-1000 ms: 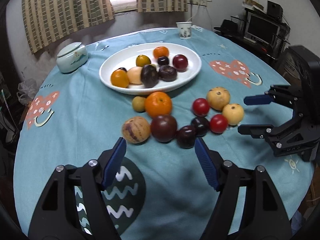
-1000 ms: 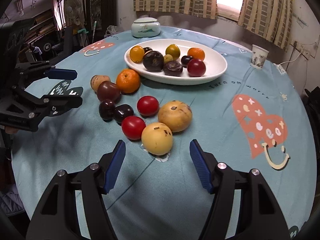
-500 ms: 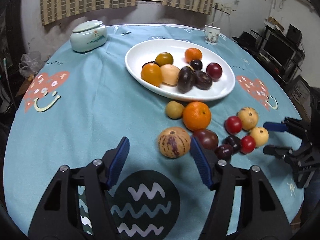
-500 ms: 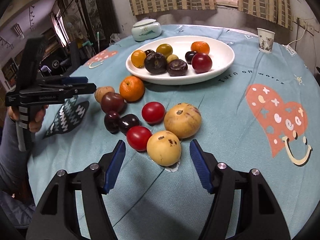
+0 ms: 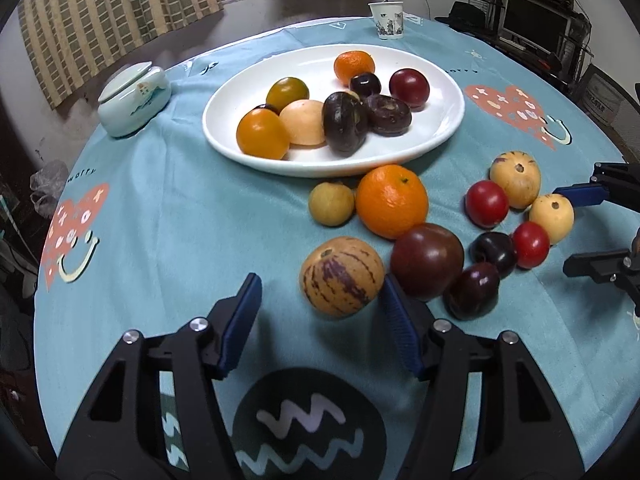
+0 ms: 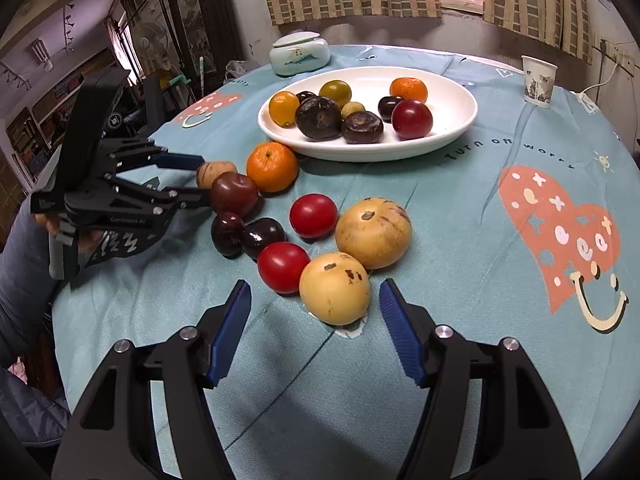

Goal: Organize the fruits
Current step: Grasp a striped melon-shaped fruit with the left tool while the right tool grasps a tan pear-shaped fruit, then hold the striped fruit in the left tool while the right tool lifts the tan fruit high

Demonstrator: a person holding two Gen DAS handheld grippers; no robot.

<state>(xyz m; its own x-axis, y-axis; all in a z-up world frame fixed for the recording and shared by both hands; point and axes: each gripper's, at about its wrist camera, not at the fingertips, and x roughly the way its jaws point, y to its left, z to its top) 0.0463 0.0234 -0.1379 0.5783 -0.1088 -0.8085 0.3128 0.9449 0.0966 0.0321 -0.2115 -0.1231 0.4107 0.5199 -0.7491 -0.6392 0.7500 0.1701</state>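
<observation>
Left wrist view: the left tool (image 5: 318, 308), jaws half wide and just closing, flanks the striped melon (image 5: 341, 276) at lower centre without gripping it. The plate (image 5: 448, 128) sits above.

Right wrist view: the right tool (image 6: 314, 308) gapes, empty, below the yellow fruit (image 6: 334, 293) on the worktop (image 6: 460, 280).

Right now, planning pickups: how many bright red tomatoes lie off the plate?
2: far tomato beside the larger yellow fruit; near tomato beside the smaller yellow fruit. None looks hidden.
</observation>
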